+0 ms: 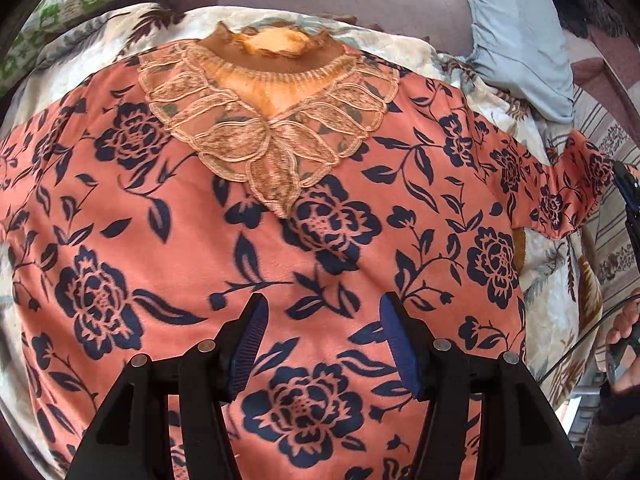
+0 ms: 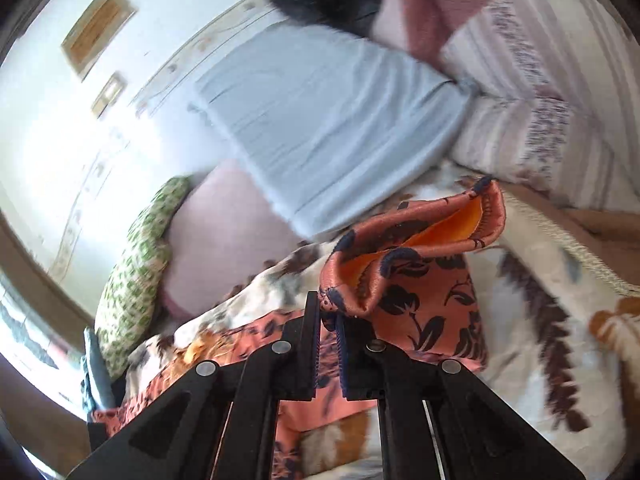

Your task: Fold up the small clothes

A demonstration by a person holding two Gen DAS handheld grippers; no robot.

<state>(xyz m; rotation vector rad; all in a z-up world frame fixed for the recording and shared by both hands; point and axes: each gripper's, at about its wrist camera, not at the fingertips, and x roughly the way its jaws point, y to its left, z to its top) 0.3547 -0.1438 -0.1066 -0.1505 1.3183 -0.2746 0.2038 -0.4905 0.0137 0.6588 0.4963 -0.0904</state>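
Observation:
A salmon top with dark navy flowers (image 1: 208,240) lies flat, front up, on a floral blanket. Its tan lace collar (image 1: 272,120) points away from me. My left gripper (image 1: 322,312) is open and hovers over the lower chest of the top, touching nothing. My right gripper (image 2: 329,316) is shut on the cuff of the top's right sleeve (image 2: 416,256) and holds it lifted off the blanket, the orange lining showing. The right gripper also shows at the right edge of the left wrist view (image 1: 628,192), at the sleeve end (image 1: 568,184).
The cream floral blanket (image 2: 560,320) covers the bed. A light blue pillow (image 2: 332,120) and a striped pillow (image 2: 532,80) lie behind the top. A green patterned cushion (image 2: 136,272) sits at the far left. A white wall (image 2: 60,120) is beyond.

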